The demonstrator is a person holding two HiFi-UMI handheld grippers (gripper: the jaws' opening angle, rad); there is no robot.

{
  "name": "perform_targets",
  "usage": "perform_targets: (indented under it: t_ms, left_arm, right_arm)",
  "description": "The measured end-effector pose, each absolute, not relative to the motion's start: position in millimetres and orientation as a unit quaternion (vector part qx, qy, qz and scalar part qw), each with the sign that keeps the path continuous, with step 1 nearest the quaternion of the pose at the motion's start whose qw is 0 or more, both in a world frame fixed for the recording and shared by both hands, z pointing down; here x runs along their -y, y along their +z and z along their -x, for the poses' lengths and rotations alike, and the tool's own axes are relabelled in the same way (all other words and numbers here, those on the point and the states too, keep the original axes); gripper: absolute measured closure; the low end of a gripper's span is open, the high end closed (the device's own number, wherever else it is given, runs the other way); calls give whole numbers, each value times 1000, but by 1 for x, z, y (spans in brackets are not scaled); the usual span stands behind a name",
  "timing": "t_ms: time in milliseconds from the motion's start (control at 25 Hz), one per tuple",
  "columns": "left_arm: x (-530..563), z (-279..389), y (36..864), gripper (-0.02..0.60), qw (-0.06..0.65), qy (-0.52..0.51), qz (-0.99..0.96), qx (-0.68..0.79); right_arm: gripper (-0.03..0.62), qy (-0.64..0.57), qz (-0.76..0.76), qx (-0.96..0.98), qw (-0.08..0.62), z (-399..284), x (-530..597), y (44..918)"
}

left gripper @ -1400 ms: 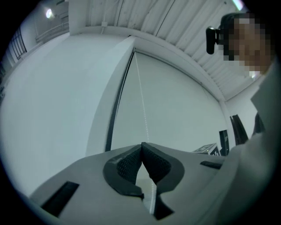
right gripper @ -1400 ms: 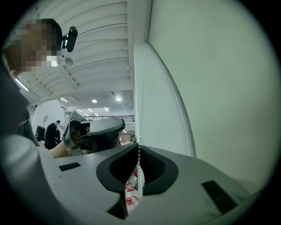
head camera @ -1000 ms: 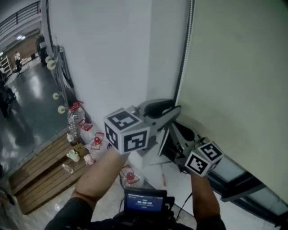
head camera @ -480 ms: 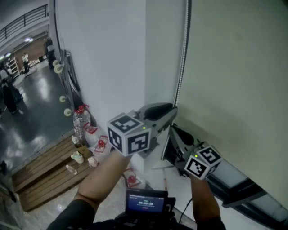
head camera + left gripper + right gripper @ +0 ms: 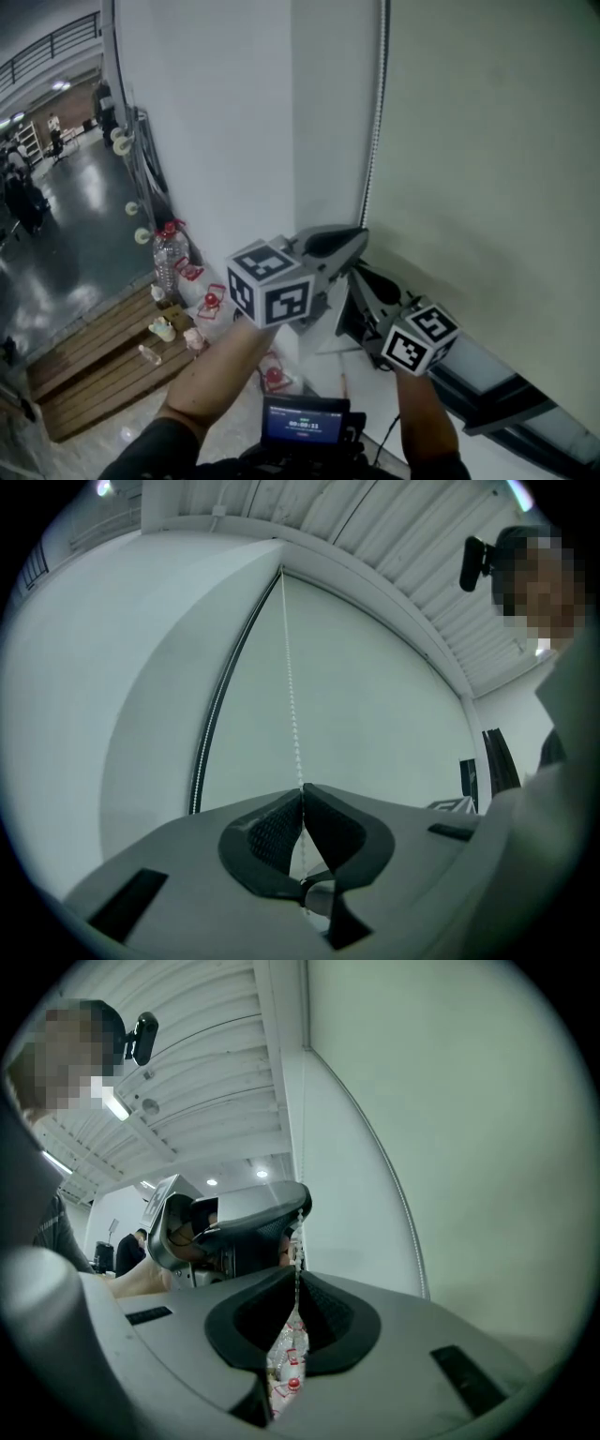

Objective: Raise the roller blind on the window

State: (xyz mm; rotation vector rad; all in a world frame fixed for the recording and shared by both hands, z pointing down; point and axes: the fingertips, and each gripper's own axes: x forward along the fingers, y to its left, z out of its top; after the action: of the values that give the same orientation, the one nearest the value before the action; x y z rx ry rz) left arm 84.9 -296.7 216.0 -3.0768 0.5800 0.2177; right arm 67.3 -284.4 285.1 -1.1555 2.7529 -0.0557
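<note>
The roller blind (image 5: 487, 141) is seen drawn down over most of the window, with only a strip of glass exposed beneath its bottom edge. Its bead chain (image 5: 377, 122) hangs along the blind's left edge, beside the white wall (image 5: 216, 122).

The chain is pinched at two heights. The left gripper (image 5: 359, 240) is set uppermost; its jaws are closing, and the chain runs between the pads, which are already pressed on it at their tips. The right gripper (image 5: 360, 277) is placed just below, its jaws brought together on the same strand.

Raising is judged barely begun, with a hand-over-hand pull in progress.

Several failures can be expected from here:
- If the lower grip is released before the upper one is fully clamped, the thin beads may slide through the pads and the blind may run back down.
- If the chain is pulled away from the wall at an angle, it could be dragged off its drive at the top or jammed there.
- If the wrong run of the loop has been taken, the blind would be lowered instead.
</note>
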Motion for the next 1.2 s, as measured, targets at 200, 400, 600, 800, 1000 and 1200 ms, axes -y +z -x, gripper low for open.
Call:
perform_targets:
  t_ms: [200,400,600,800,1000,1200]
  left_arm:
    - [298,-82,226,581,-16,75,981,-181]
    - [297,-76,230,581,-21,104,977,-186]
    - [295,-75,231,583,1,108,974,-197]
    - [298,-74,235,583,3,111,974,-200]
    - [299,-74,237,583,12,109,973,-205]
    - [299,-74,245,583,19,103,972,-211]
  right_arm:
    - [583,-27,385,-919,76,-68,285,295]
    - [583,-26,383,-920,77,-69,284,298]
    - [582,-9,387,-920,69,-66,284,300]
    - [582,-1,391,-918,65,-64,286,304]
    - [582,6,396,-916,59,-63,289,306]
    - [583,-1,396,-917,48,-59,291,321]
